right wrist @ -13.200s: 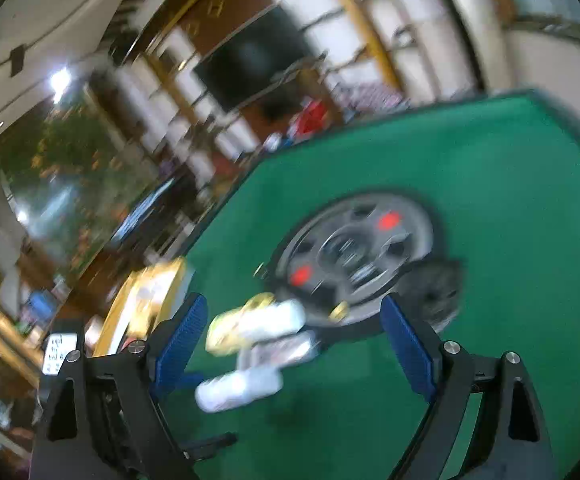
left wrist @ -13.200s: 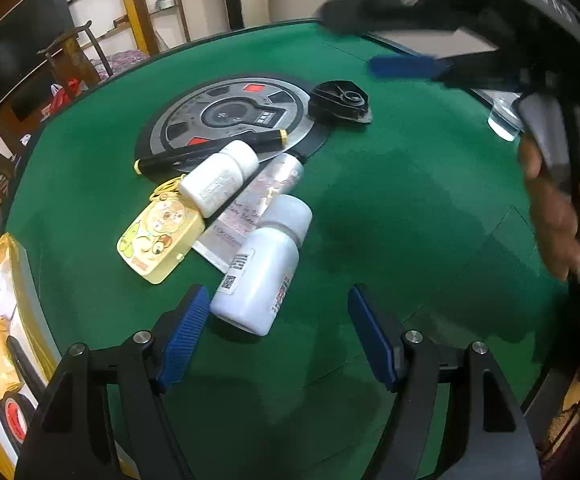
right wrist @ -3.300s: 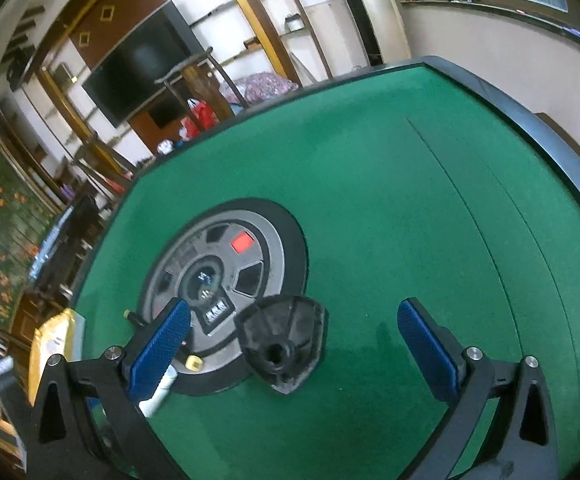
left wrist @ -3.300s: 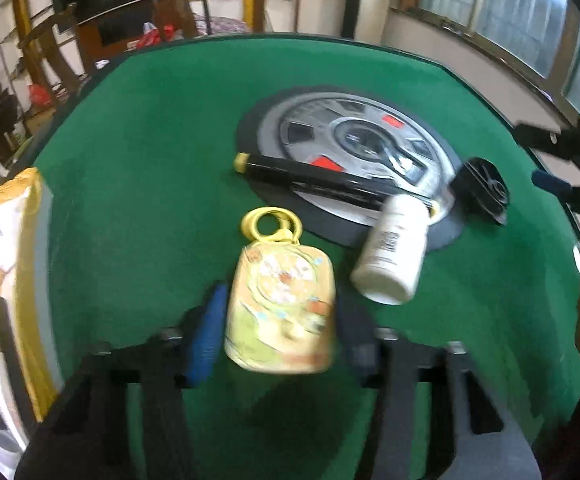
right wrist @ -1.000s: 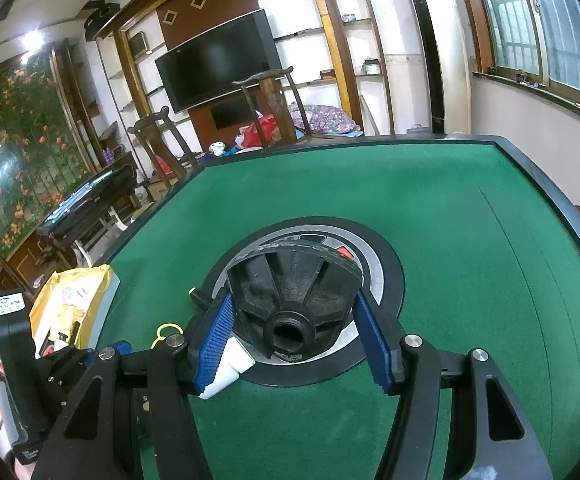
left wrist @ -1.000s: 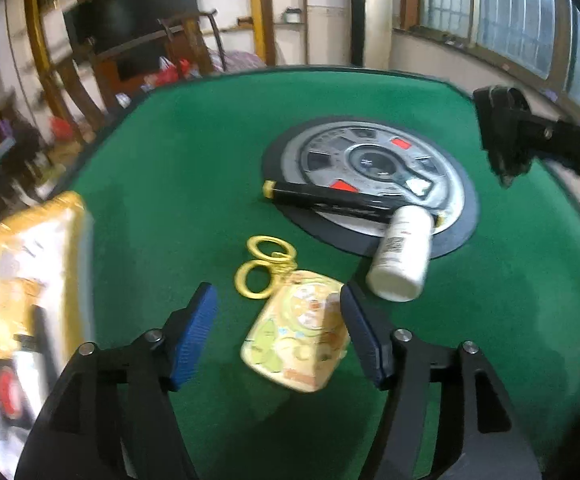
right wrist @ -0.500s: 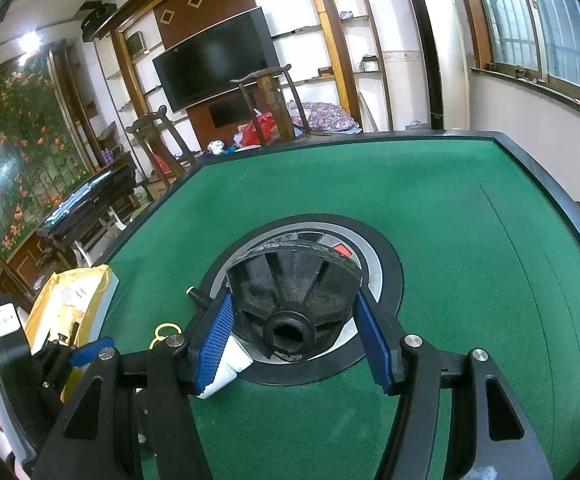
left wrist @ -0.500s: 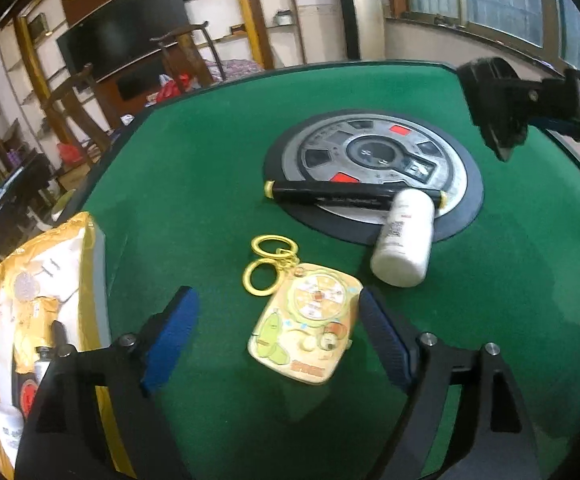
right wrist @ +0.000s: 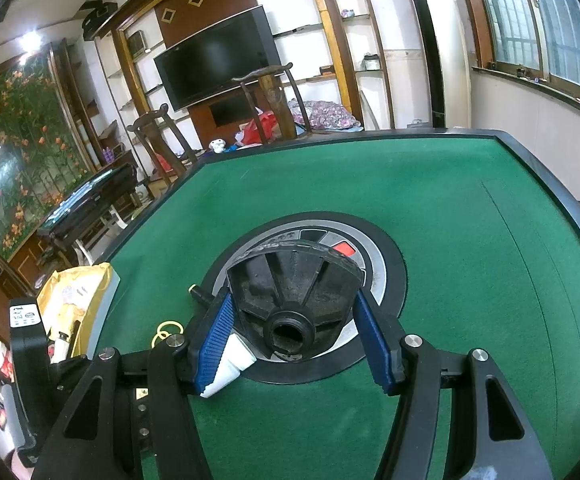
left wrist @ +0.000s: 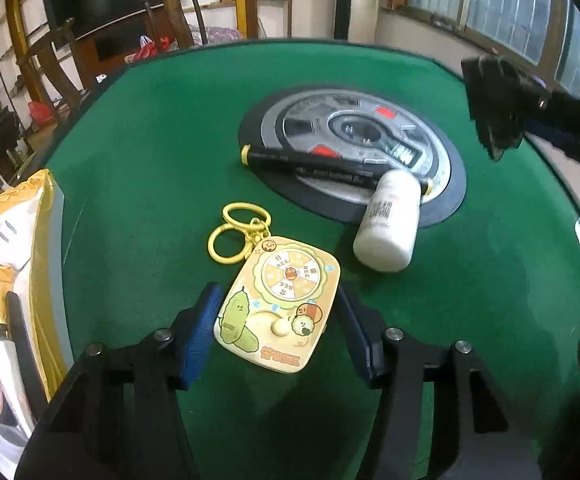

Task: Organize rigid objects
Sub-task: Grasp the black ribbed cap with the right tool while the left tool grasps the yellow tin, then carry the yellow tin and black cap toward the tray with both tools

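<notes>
Left wrist view looks down on the green felt worktop (left wrist: 138, 152), where the left gripper (left wrist: 278, 332) has its blue-padded fingers (left wrist: 202, 328) apart on either side of the yellow cartoon keychain toy (left wrist: 278, 308). The toy lies flat near the camera with its ring loops pointing far-left; the pads look just beside its edges, though contact cannot be confirmed. That straddle suggests a grasp across its narrow width is being lined up. Beyond it, a white plastic bottle (left wrist: 389, 224) lies on its side against the round grey centre panel (left wrist: 353, 140), touching a black marker pen with yellow ends (left wrist: 313, 164). At far left sits a yellow-rimmed tray (left wrist: 50, 208) with items inside, probably the collecting place. In the right wrist view, the right gripper (right wrist: 293, 332) is clamped on a black ribbed plastic disc (right wrist: 290, 292), held above the worktop, likely for carrying to the tray.
</notes>
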